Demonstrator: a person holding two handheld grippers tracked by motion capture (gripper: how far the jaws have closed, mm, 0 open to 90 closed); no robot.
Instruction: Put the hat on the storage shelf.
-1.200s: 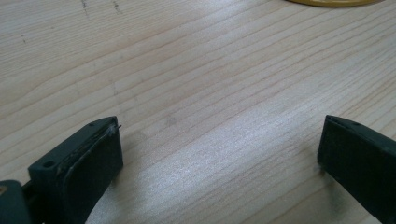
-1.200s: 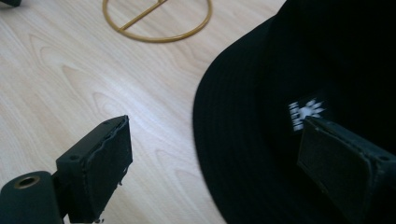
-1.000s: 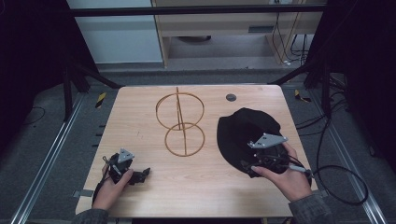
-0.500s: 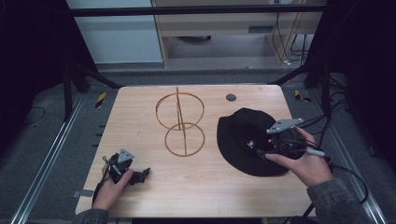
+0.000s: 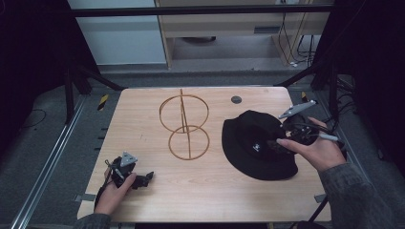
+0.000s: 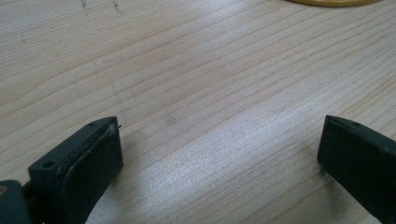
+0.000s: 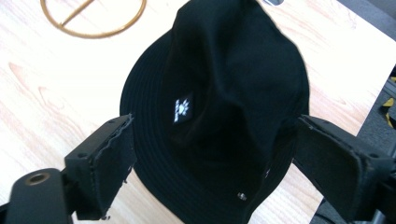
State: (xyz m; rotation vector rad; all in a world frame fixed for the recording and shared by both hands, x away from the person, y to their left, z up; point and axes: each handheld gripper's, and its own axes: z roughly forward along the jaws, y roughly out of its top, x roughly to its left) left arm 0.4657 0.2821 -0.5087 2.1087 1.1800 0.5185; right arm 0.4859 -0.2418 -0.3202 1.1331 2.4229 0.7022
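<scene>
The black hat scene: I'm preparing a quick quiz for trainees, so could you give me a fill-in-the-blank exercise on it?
1. The black hat lies on the wooden ____.
2. The right hand-held gripper hovers above the hat with its jaws ____.
3. The wire stand is built from two gold ____.
4. The left hand-held gripper has nothing but bare ____ between its jaws.

Missing words: table; open; rings; wood

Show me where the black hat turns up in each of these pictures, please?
High view: the black hat lies at the right of the table, under the right tool.
Left gripper view: bare wood here, no hat; a gold arc at the top edge.
Right gripper view: the hat sits centre, between the open jaws.
Shared landmark: the gold wire ring stand, seen top left in the right gripper view.
</scene>
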